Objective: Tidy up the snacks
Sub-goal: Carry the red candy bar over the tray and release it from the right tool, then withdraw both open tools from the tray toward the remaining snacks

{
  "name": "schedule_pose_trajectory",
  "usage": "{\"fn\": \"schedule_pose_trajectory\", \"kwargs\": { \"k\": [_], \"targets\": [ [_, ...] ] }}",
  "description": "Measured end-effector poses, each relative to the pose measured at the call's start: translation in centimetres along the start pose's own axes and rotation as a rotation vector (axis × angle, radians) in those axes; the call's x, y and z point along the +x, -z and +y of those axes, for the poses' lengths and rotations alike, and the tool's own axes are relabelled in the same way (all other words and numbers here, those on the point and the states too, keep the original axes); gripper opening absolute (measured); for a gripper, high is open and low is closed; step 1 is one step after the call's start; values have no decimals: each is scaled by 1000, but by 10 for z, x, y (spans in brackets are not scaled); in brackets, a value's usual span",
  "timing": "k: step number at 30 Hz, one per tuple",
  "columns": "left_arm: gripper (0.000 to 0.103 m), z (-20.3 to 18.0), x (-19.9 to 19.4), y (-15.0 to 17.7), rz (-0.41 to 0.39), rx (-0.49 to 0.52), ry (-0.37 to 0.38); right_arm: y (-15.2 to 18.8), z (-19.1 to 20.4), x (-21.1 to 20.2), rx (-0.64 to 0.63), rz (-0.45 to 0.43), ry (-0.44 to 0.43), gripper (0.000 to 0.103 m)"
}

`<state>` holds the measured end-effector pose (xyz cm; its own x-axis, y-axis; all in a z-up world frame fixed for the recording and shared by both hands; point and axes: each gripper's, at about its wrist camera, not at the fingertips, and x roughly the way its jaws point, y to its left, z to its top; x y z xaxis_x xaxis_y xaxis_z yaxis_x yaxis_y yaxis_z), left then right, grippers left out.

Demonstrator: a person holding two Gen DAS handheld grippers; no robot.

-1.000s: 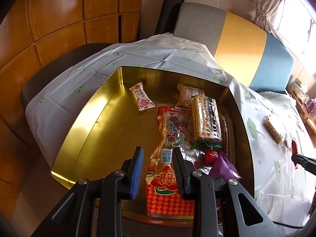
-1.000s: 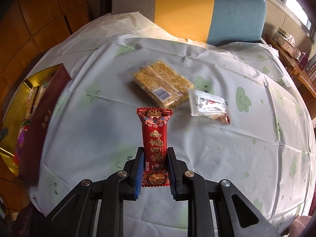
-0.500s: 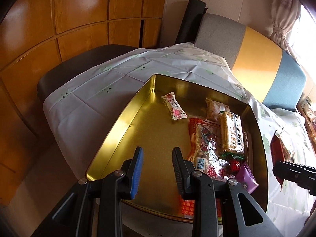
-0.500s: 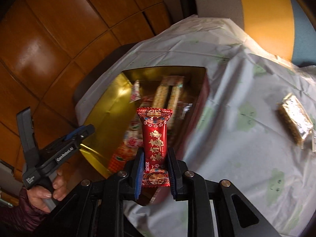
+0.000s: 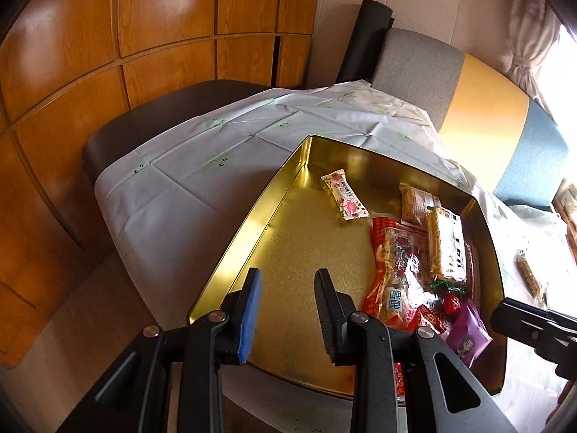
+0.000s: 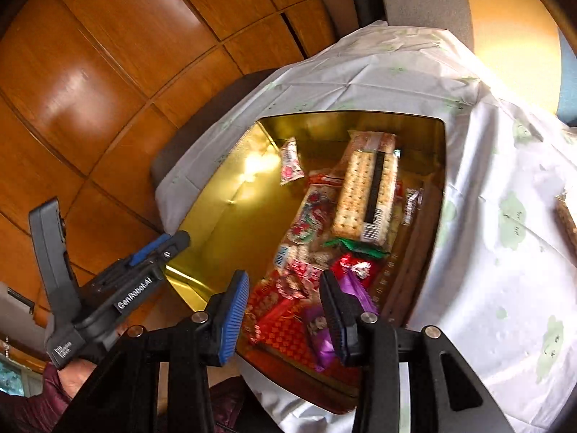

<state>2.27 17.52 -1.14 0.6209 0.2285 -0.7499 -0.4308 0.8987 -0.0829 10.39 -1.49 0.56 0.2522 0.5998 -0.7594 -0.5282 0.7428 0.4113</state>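
Gold tin [image 5: 249,223] — white tablecloth [image 5: 187,180] with green prints, red wrappers.

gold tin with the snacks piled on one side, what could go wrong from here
The gold tin overhangs the table's near edge, so a nudge from the left gripper might tip it. The snack pile crowds one side; packets dropped from the open right gripper may slide off or spill over the wall.

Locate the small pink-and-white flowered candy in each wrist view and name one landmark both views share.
Left wrist view: the flowered candy lies alone on the bare floor of the gold tin, upper centre, left of the snack pile.
Right wrist view: the same candy sits upper centre, near the tin's far wall, left of the cracker pack.
Shared landmark: the cracker pack, to the candy's right in both.
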Motion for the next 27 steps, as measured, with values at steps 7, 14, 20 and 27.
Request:
{"fn": "schedule_pose_trajectory", "kwargs": {
  "k": [7,14,20,27],
  "targets": [
    [31,-16,-6,3,-12,57,7,11,-7,-20,-56,-46,108,41],
    [31,-37,-15,6,-38,135,22,17,-27,-47,-98,-97,214,41],
    [31,-53,-17,9,-31,175,43,24,-64,-71,-76,-98,315,41],
    [31,-72,-20,12,-27,213,60,40,-125,-101,-3,-82,439,41]
  ]
}}
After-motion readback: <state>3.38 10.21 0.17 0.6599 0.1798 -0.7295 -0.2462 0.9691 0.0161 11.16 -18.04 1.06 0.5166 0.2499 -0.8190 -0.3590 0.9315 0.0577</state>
